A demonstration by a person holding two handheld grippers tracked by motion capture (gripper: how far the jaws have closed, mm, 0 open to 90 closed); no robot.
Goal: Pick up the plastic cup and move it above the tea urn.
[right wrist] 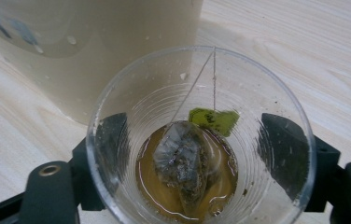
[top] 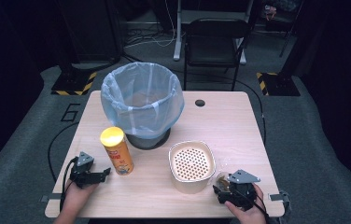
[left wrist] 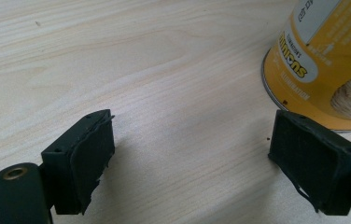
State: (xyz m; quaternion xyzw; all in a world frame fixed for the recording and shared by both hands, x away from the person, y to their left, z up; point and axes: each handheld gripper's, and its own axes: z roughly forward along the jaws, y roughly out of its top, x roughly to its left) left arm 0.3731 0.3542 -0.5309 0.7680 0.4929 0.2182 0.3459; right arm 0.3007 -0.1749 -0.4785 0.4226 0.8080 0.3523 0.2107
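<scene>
Bracketing a clear cup (right wrist: 201, 135) with a used teabag (right wrist: 185, 163), the right gripper (top: 227, 189) sits just beside the strainer tub (top: 191, 164), probably to drain it, though I can't tell if it's clamped, while the left gripper (left wrist: 192, 158) waits wide open near that tub's chips can (top: 116, 150).

A pale, matt wood-grain tabletop (left wrist: 141, 70) carries a glossy yellow printed snack can (left wrist: 332, 60), a thin translucent blue plastic bin liner (top: 141, 95) and a clear ridged plastic cup (right wrist: 201, 140) with wet tea bag (right wrist: 185, 161).
</scene>
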